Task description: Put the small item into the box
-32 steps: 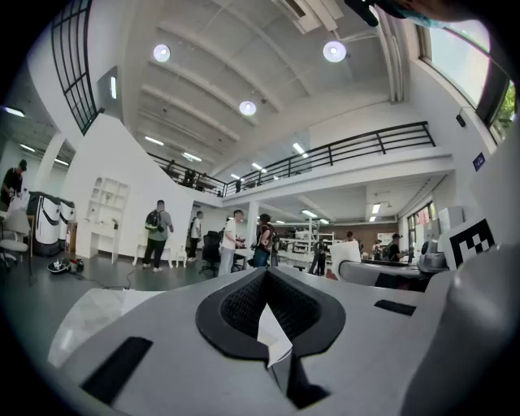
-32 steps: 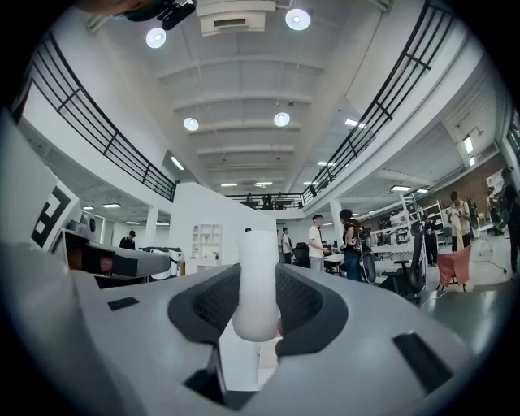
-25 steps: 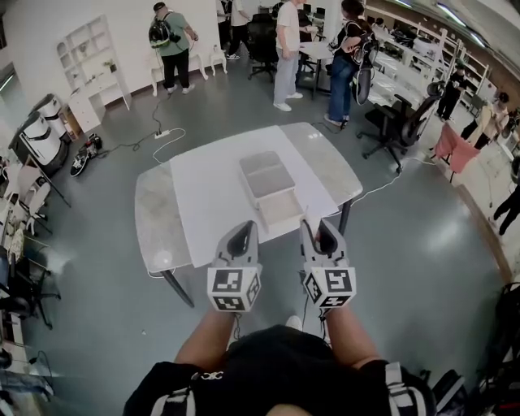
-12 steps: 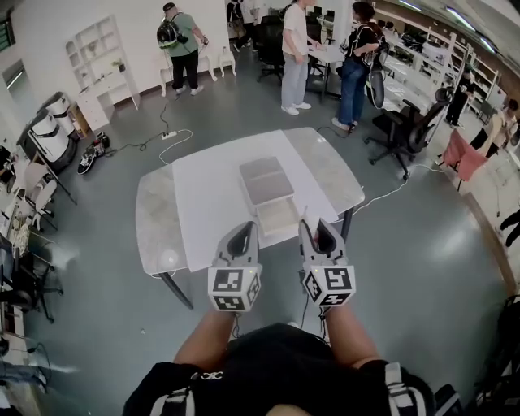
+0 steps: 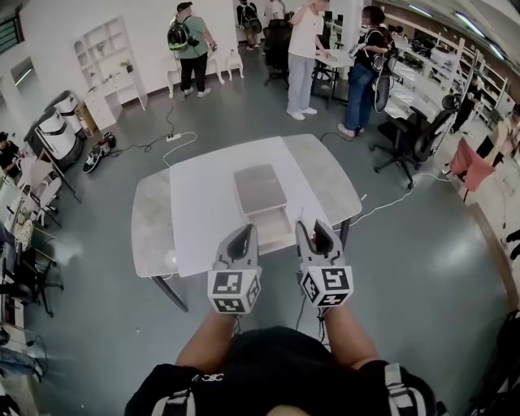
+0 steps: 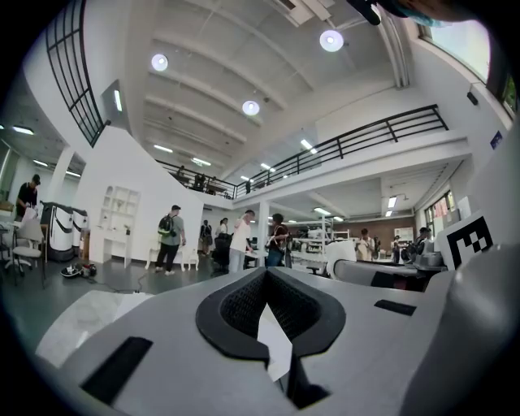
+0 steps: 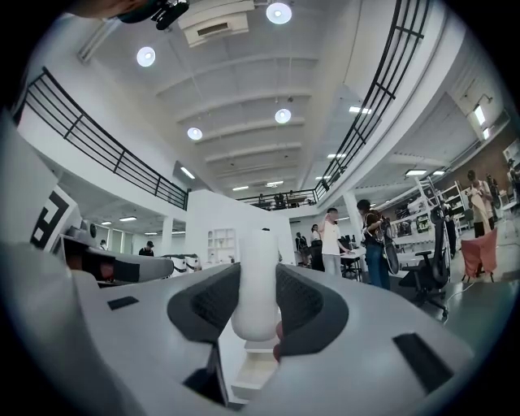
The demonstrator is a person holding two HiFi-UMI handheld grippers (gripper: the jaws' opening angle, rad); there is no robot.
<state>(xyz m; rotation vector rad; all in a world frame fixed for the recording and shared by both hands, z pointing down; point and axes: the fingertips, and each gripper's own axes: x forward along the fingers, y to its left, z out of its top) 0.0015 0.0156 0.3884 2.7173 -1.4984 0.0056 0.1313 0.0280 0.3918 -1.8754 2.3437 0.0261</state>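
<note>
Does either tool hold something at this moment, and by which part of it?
The right tool holds the small white item upright, by its rounded lower half; the top stands out above the jaws. The left tool holds nothing.

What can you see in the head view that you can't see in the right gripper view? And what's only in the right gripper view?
Only the head view shows the whole table from above and the person's forearms. Only the right gripper view shows the ceiling lights and the balcony railing high overhead. Both show the right gripper with its fingers shut on the small white item, the box just ahead, and people standing far off.
</note>
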